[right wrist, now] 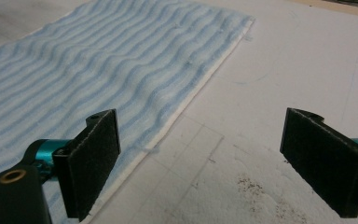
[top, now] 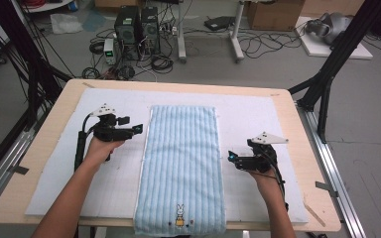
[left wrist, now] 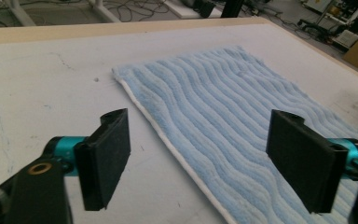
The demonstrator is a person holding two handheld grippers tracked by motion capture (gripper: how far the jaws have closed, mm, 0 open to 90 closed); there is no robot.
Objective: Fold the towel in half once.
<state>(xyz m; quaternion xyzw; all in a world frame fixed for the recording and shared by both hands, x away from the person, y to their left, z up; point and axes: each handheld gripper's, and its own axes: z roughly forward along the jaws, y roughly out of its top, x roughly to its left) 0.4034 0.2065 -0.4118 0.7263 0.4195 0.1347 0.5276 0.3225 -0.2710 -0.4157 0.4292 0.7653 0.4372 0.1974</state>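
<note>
A striped blue towel [top: 181,168] lies flat down the middle of the surface [top: 287,106]. The left claw [top: 138,128] and right claw [top: 230,157], both spread and empty, flank its long edges (likely before a fold); next, each must pinch an edge.

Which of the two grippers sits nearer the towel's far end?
The left gripper. In the high view it sits beside the upper part of the blue towel, while the right gripper is lower down, about level with the towel's middle.
</note>
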